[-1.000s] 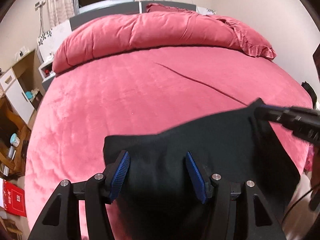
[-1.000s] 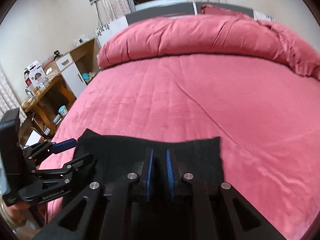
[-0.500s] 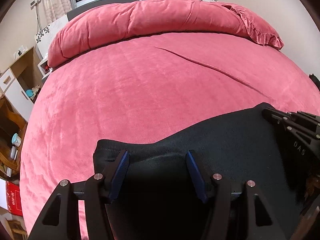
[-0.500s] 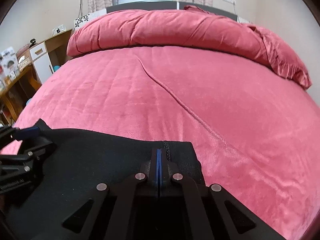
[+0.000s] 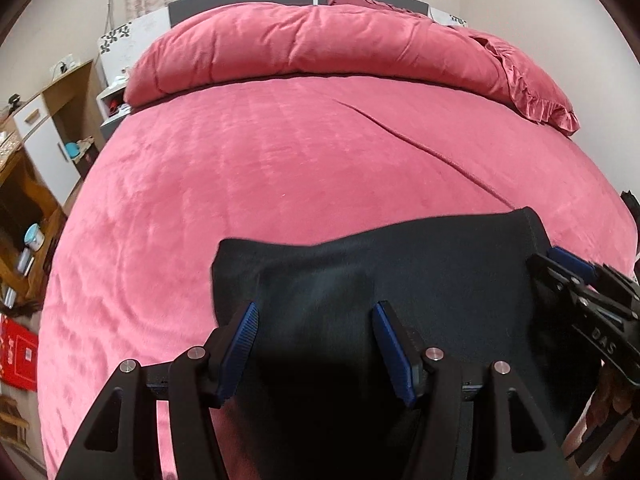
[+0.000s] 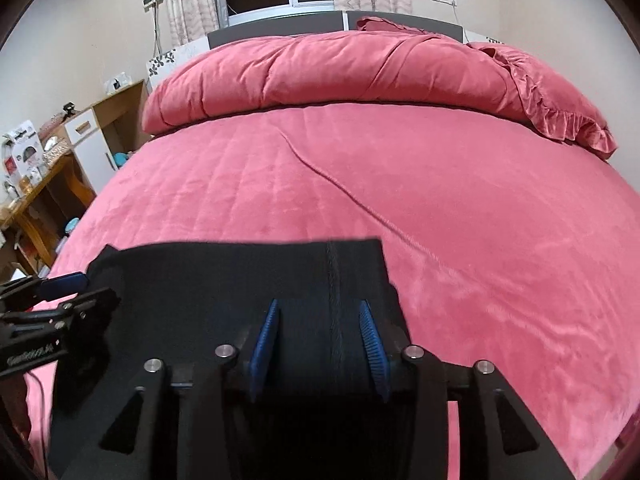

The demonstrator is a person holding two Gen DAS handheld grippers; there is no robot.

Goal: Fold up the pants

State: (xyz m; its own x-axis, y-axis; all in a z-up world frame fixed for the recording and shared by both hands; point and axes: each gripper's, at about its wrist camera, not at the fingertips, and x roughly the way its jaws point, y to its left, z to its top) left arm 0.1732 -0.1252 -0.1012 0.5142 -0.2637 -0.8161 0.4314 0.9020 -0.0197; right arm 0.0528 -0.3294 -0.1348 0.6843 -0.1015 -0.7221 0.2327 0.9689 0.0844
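Observation:
The black pants (image 5: pixel 400 272) lie flat on the near part of the pink bed (image 5: pixel 280 160). My left gripper (image 5: pixel 316 320) hangs over their left part. It is open, and its blue pads (image 5: pixel 240 336) stand wide apart with dark cloth below them. In the right wrist view my right gripper (image 6: pixel 318 320) is over the pants (image 6: pixel 224 276) near their right edge. Its jaws are opening, the seam shows between the pads, and neither pad presses on the cloth. Each gripper shows at the edge of the other's view: the right one (image 5: pixel 576 276), the left one (image 6: pixel 60 284).
A rolled pink duvet (image 5: pixel 320 48) and a frilled pillow (image 5: pixel 532 92) lie at the head of the bed. A wooden desk (image 5: pixel 24 216) and a cabinet (image 5: pixel 48 120) stand along the bed's left side. A long crease (image 6: pixel 360 204) runs across the bedspread.
My right gripper, shut on the pants' edge half a second ago, has spread its pads. The pants' far edge has settled flat on the bed. My left gripper's jaws stay wide.

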